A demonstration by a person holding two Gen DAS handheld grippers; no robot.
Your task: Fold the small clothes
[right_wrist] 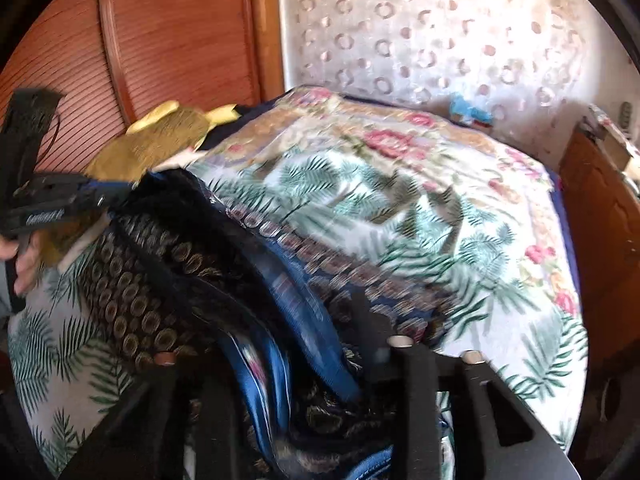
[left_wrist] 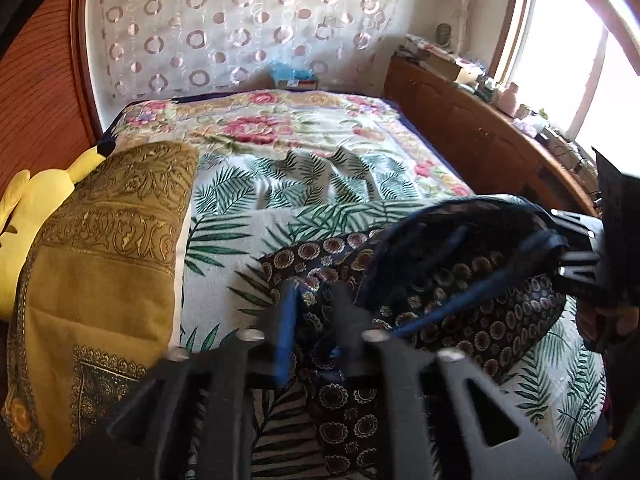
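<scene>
A dark navy garment point(left_wrist: 460, 276) with round gold medallions and blue trim hangs stretched between my two grippers above the bed. My left gripper point(left_wrist: 314, 300) is shut on one edge of it, the cloth pinched between the fingers. My right gripper point(right_wrist: 304, 320) is shut on the other edge, and cloth bunches over the fingers and hides the left one. The garment point(right_wrist: 168, 280) sags between them. In the left wrist view the right gripper point(left_wrist: 576, 248) is at the far right; in the right wrist view the left gripper point(right_wrist: 60, 200) is at the far left.
The bed carries a palm-leaf sheet point(left_wrist: 248, 200) and a floral blanket point(left_wrist: 260, 128). A mustard patterned pillow point(left_wrist: 104, 248) and a yellow plush toy point(left_wrist: 36, 192) lie at the left. A wooden cabinet point(left_wrist: 472, 128) with clutter runs along the right, under a window point(left_wrist: 560, 60).
</scene>
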